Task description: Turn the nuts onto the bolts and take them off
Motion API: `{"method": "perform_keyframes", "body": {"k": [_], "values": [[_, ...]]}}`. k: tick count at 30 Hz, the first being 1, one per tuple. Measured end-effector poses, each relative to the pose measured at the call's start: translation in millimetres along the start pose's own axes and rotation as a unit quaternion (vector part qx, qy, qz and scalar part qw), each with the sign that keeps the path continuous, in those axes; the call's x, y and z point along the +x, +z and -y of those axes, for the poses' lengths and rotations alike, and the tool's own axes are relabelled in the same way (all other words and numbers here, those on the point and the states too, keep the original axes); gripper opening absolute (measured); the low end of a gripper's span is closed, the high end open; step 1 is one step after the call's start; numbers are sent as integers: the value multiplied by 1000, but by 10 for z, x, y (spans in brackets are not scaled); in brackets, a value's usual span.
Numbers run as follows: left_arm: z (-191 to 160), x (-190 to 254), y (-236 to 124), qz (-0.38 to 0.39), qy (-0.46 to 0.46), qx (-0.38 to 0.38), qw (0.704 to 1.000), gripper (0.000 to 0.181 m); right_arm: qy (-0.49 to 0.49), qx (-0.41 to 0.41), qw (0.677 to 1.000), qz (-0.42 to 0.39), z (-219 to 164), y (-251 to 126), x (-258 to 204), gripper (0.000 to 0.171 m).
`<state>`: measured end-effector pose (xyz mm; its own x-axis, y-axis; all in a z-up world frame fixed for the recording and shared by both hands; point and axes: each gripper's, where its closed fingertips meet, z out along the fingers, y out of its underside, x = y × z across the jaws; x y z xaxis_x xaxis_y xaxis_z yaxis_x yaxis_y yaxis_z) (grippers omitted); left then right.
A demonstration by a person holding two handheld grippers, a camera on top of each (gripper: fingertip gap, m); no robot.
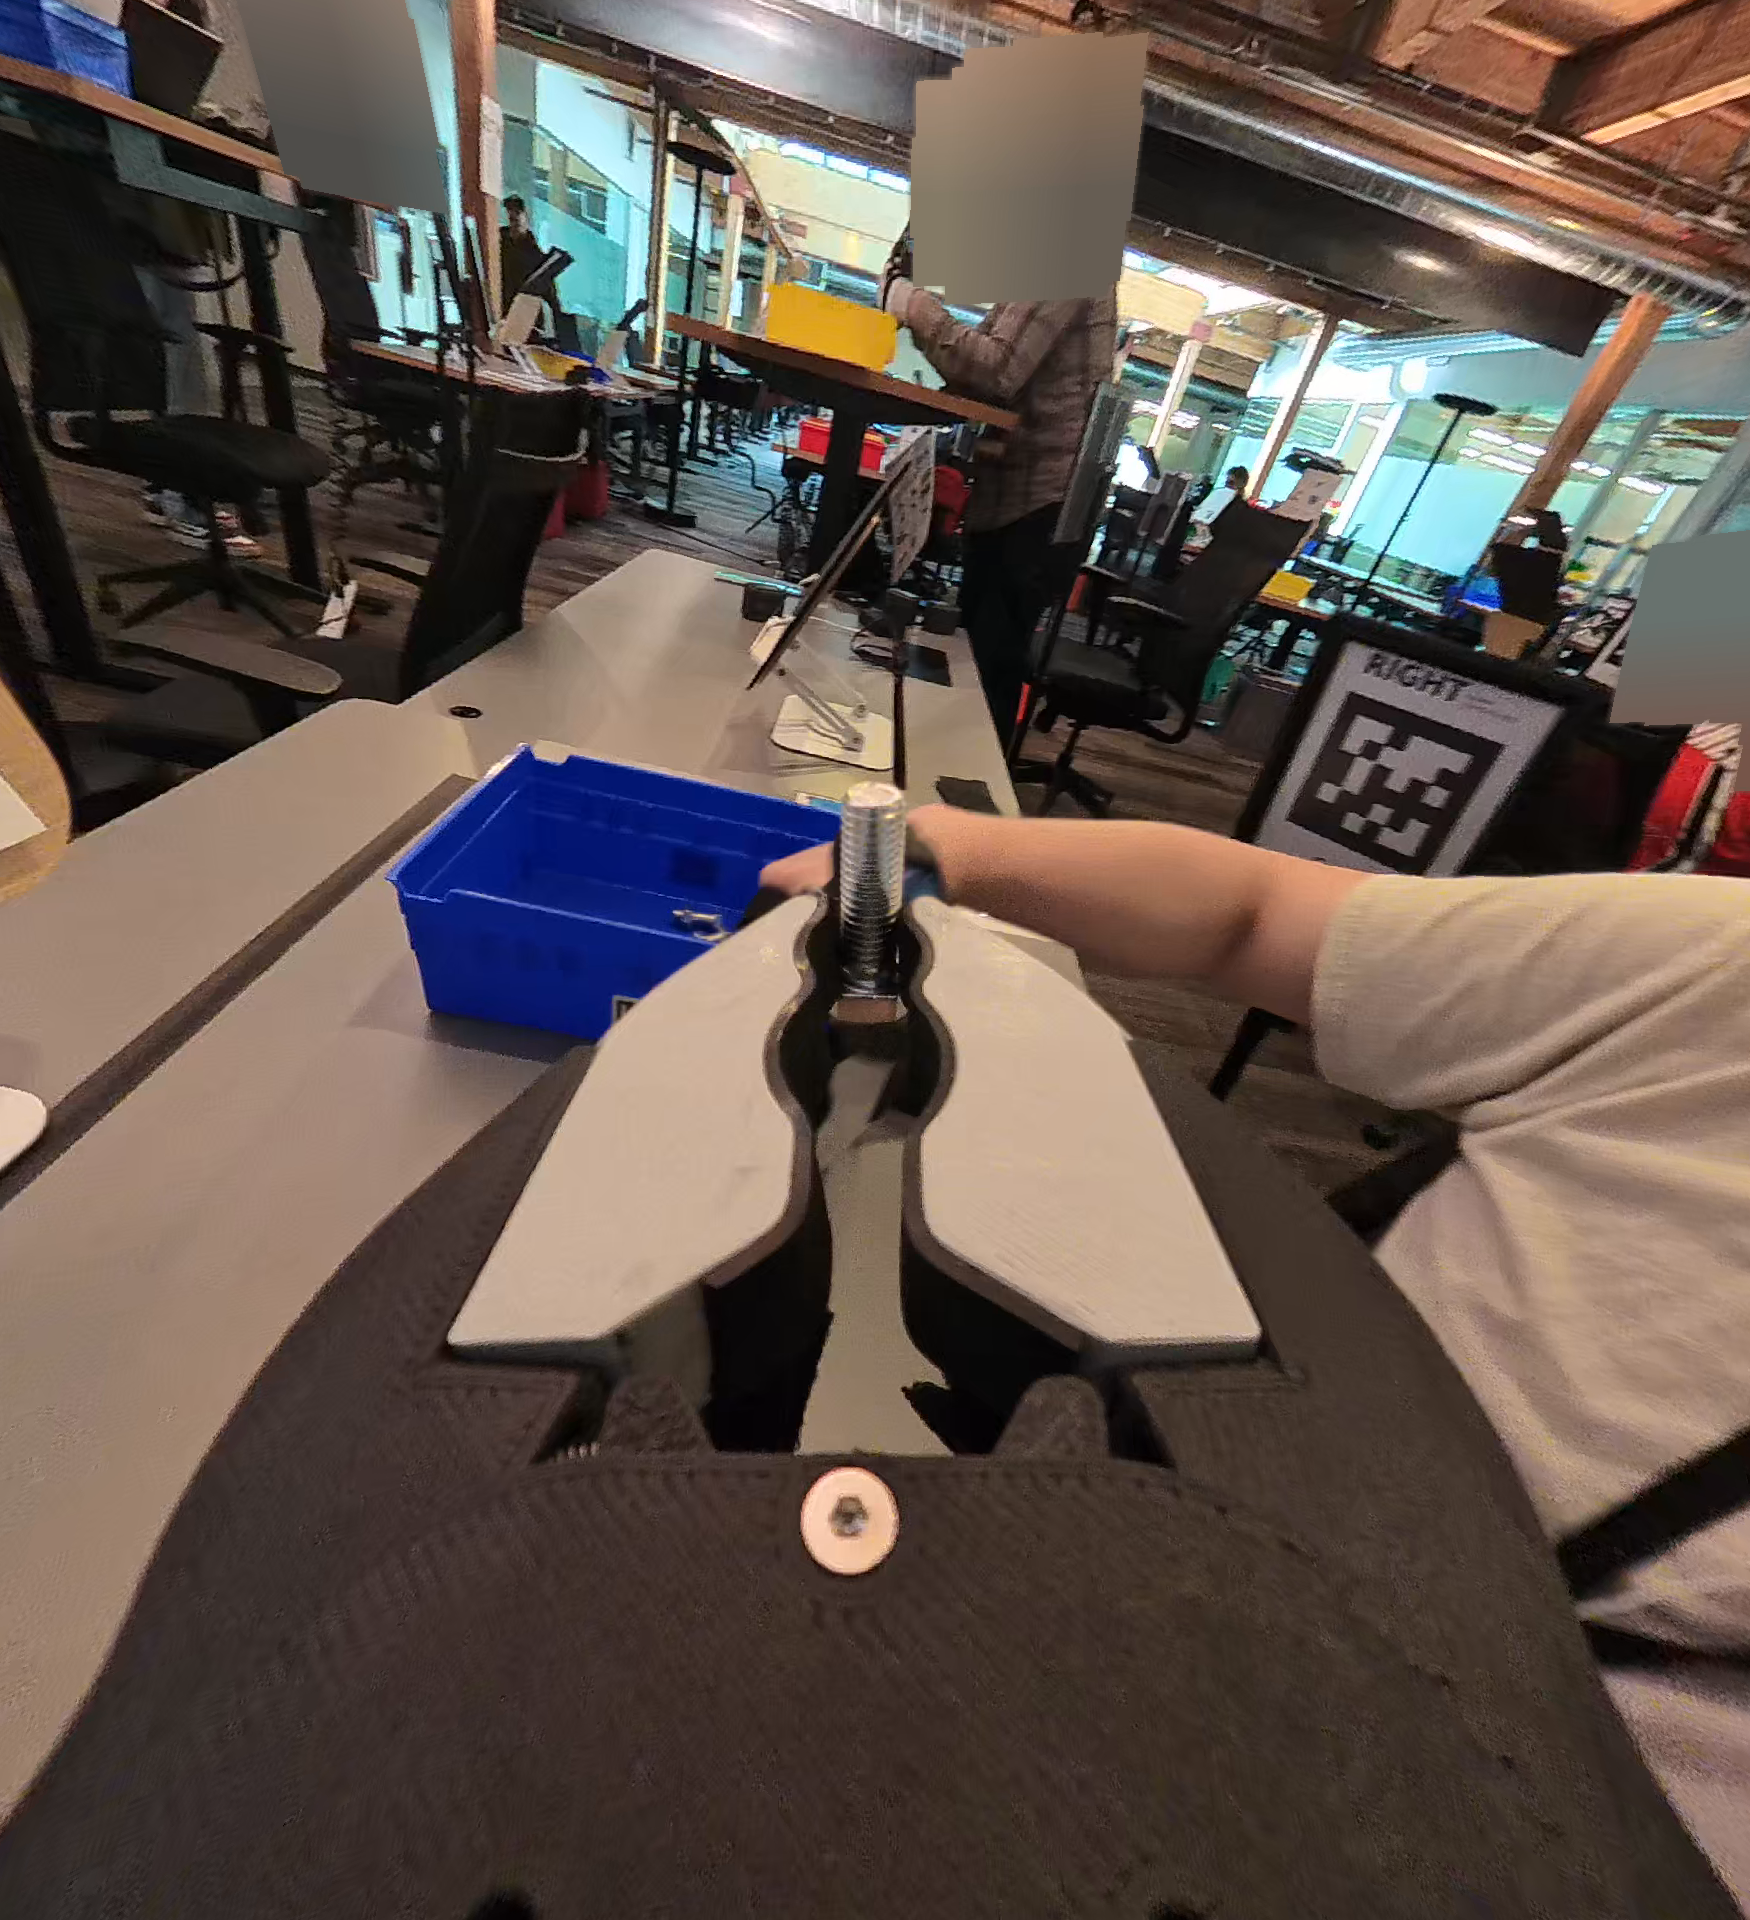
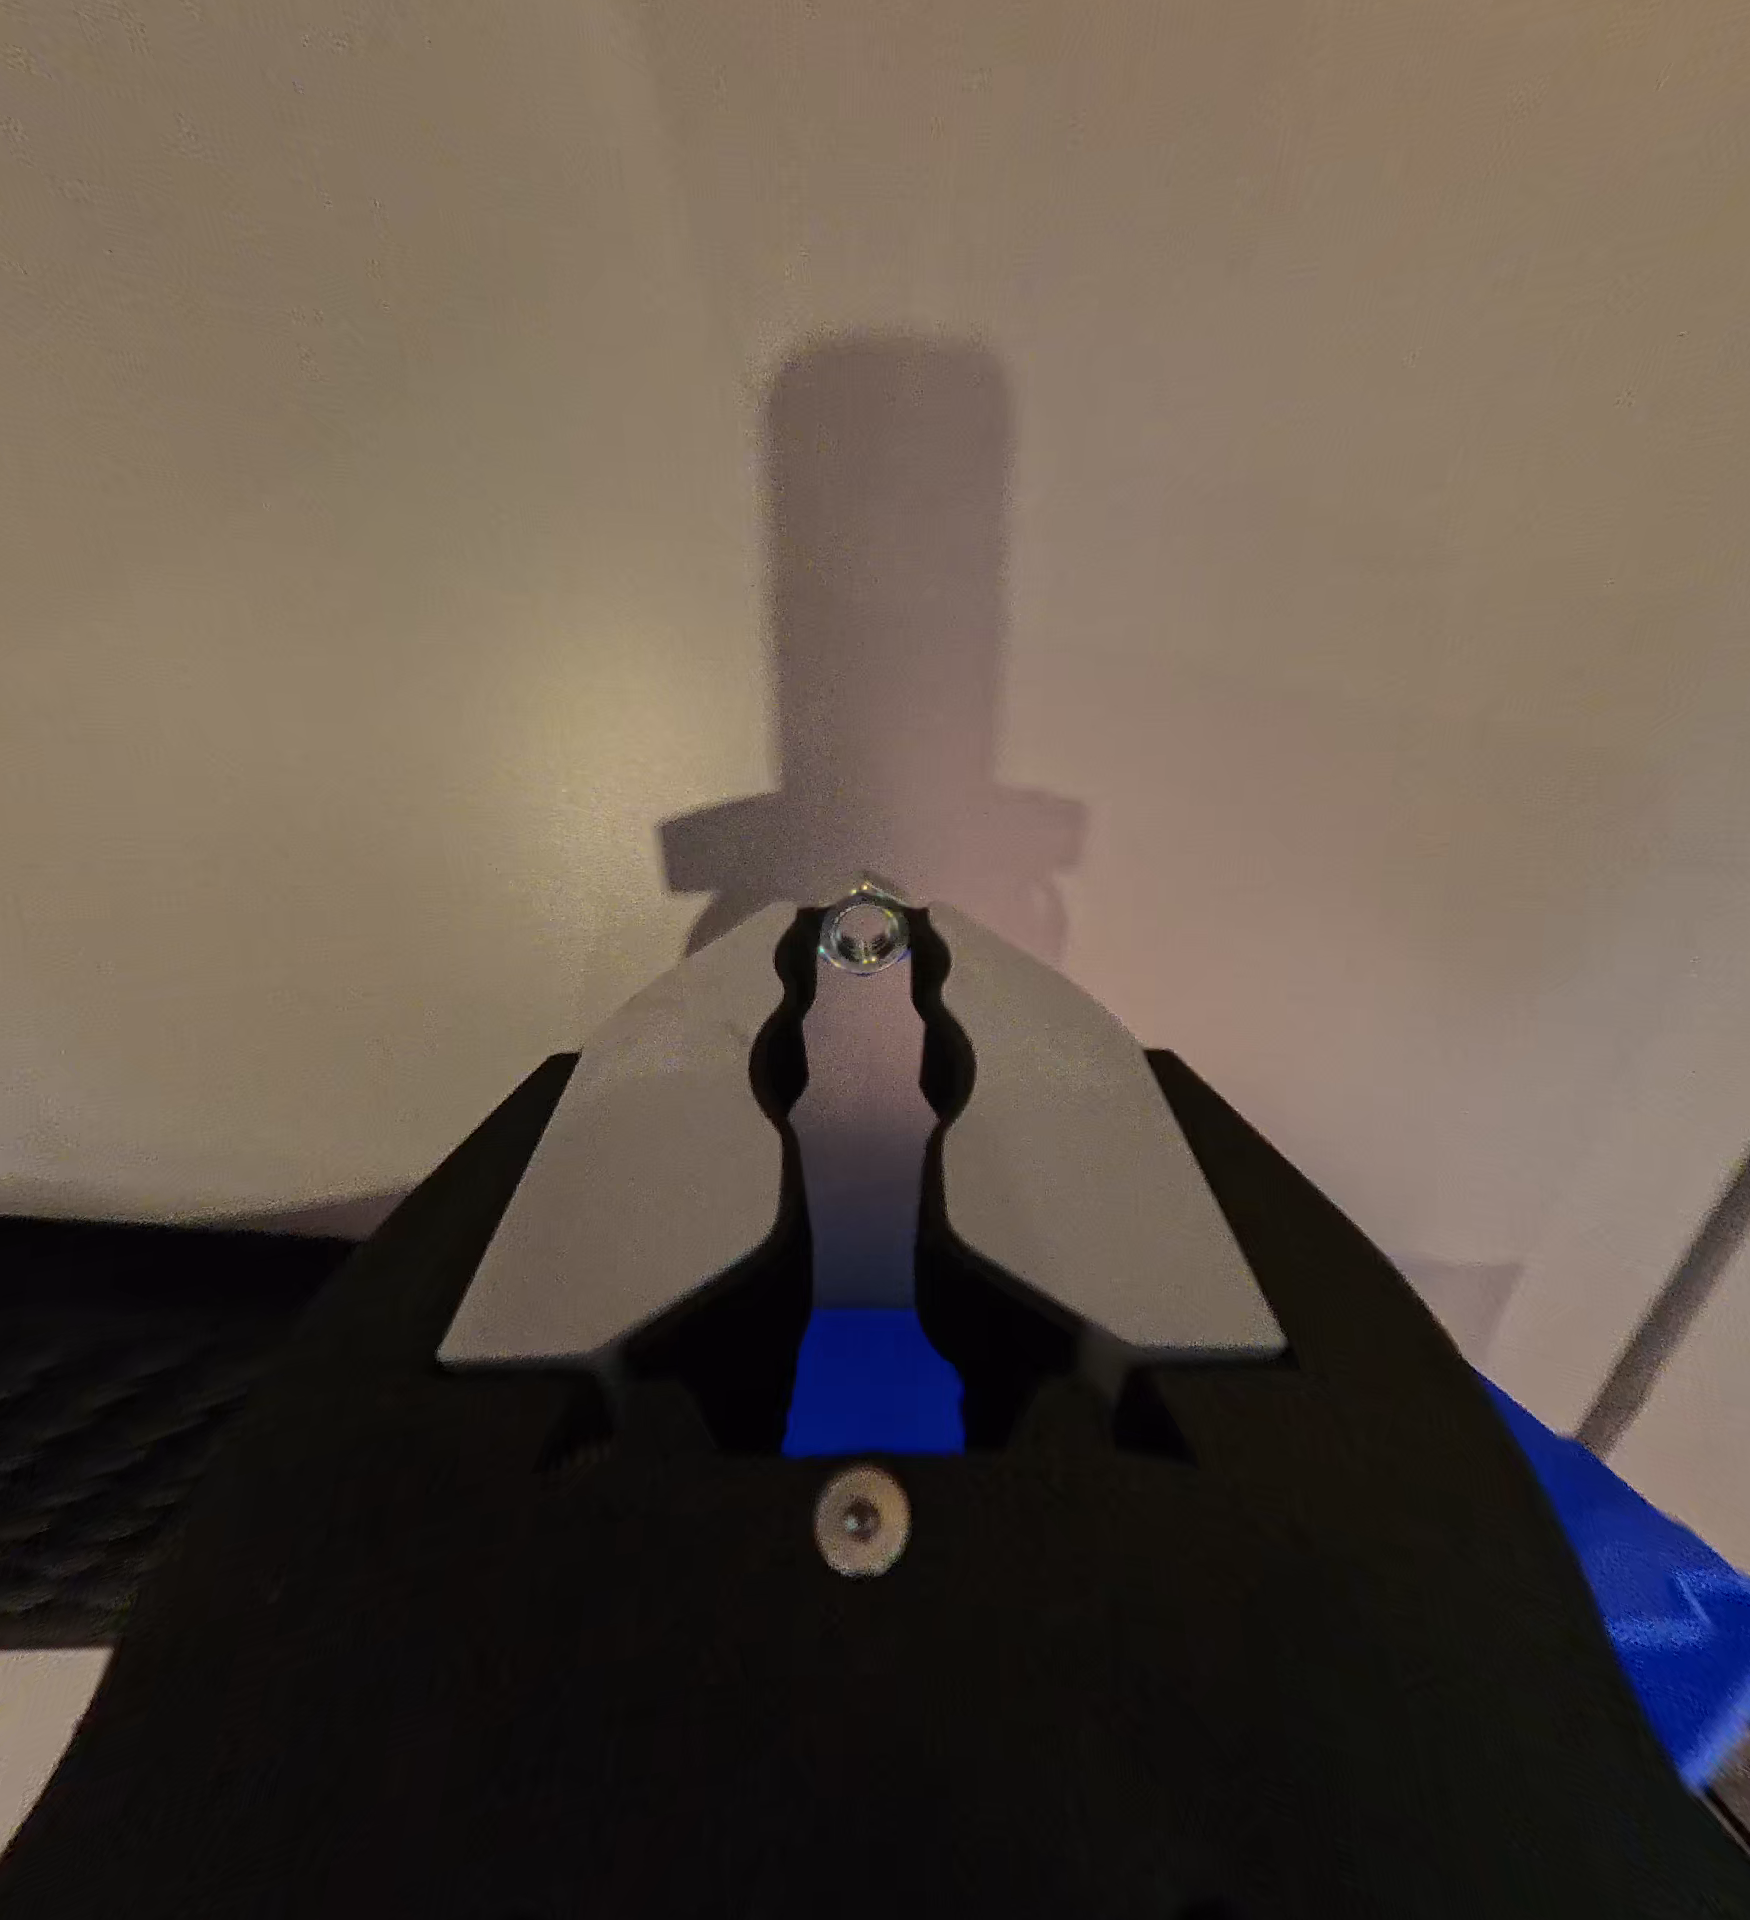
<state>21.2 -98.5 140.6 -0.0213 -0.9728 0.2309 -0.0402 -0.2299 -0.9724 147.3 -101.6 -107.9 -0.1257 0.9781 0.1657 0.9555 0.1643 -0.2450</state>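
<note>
Grippers clamp bolt (image 1: 869,896) and nut (image 2: 863,938)

Blue bin (image 1: 538,904) on grey table (image 1: 175,1039); office chairs (image 1: 216,468) behind.

Left wrist view: looking level along its fingers, across the tabletop (image 1: 175,935) toward the room.
Right wrist view: facing steeply down, close above the tabletop (image 2: 331,623).
Shared: blue bin (image 1: 580,873) (image 2: 1660,1600).
</note>
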Motion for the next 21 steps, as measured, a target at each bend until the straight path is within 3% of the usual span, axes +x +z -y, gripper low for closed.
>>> {"method": "perform_keyframes", "body": {"k": [7,11,14,21], "values": [[-636,-246,953,59,72,-22,995,10,7,79,992,-100,172,-1373,41,19],[-975,-247,1263,57,117,-46,990,10,15,99,989,-109,290,-1949,49,19],[-1014,-126,1320,24,107,-64,992,10,-4,84,992,-98,415,-2060,34,19],[-880,26,1231,0,103,-62,993,9,-71,11,993,-89,662,-1907,54,19]]}}
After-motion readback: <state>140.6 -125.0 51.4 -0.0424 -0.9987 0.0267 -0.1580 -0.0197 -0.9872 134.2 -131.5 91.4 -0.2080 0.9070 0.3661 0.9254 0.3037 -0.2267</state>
